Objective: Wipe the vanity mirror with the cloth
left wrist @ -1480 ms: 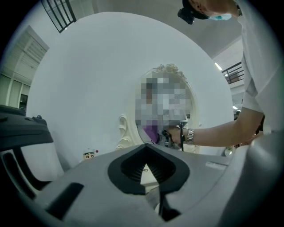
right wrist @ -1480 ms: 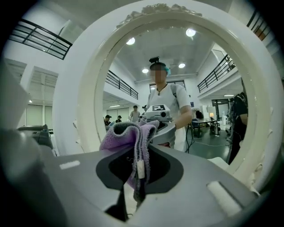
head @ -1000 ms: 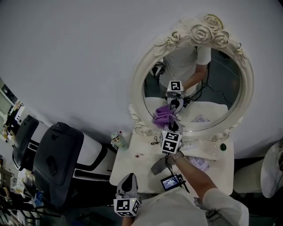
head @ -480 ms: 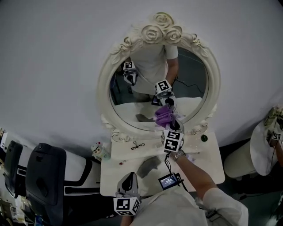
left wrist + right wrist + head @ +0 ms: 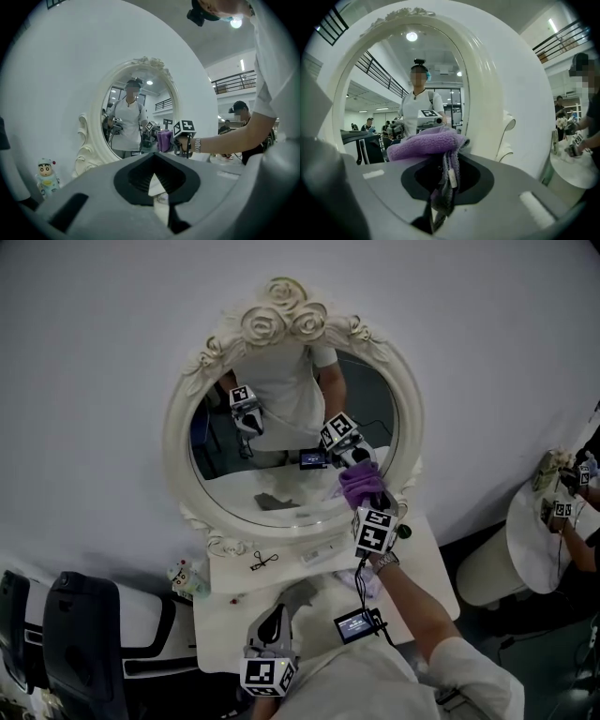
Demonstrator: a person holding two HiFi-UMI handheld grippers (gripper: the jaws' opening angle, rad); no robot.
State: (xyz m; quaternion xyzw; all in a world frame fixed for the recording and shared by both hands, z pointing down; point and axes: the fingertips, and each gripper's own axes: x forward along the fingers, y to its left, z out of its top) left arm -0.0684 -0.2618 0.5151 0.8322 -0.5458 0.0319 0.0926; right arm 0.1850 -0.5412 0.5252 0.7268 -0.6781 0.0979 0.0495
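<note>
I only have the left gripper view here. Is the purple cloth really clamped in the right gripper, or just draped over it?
Observer: Clamped. The right gripper view shows the right gripper shut on the purple cloth, with a strip hanging down between its jaws.
Operator: Where on the glass is it?
Observer: In the head view the cloth meets its own reflection at the lower right of the vanity mirror, close to the frame.
Operator: Anything below it to avoid?
Observer: A small dark round object sits on the tabletop just right of the gripper.
</note>
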